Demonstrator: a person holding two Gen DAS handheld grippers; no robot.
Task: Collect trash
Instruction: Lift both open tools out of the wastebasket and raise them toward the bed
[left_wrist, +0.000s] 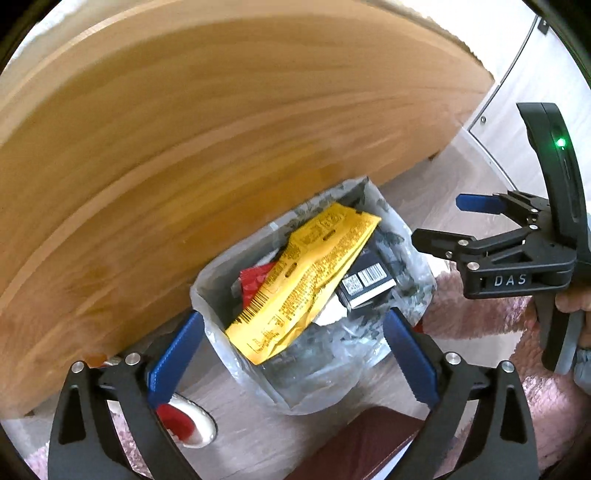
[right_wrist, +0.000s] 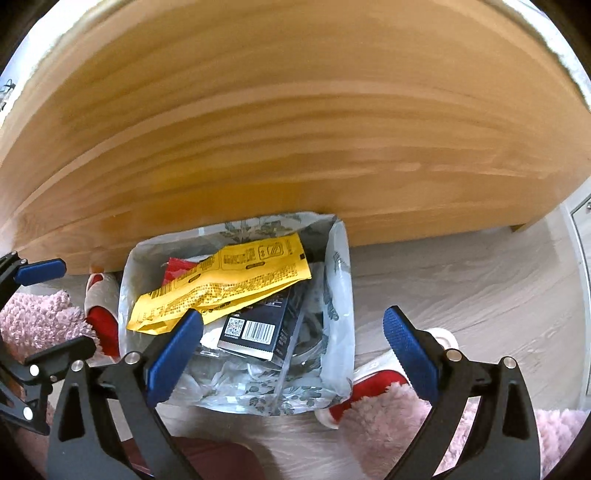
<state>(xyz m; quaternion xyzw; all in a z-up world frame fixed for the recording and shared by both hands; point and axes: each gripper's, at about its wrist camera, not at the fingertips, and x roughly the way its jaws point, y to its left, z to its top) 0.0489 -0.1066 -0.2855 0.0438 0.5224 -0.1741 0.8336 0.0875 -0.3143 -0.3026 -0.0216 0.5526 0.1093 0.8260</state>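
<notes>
Both grippers hang above the trash bin (left_wrist: 295, 384) with nothing between their blue pads. The left gripper (left_wrist: 293, 360) stands wide open over the bin's near rim, and the right gripper (right_wrist: 293, 354) is spread just as wide over the bin's near right part. Inside the bin, lined with a clear leaf-printed bag (right_wrist: 332, 369), the yellow wrapper (left_wrist: 306, 277) lies on top, slanting across the opening. A dark box (right_wrist: 255, 325) with a barcode sits under the wrapper's right edge, and a red packet (left_wrist: 255, 280) shows at its left. Red and white slippers (right_wrist: 99, 310) lie on the floor (right_wrist: 461, 288) beside the bin. Behind the bin rises a wooden panel (right_wrist: 295, 129), touching its far rim.
</notes>
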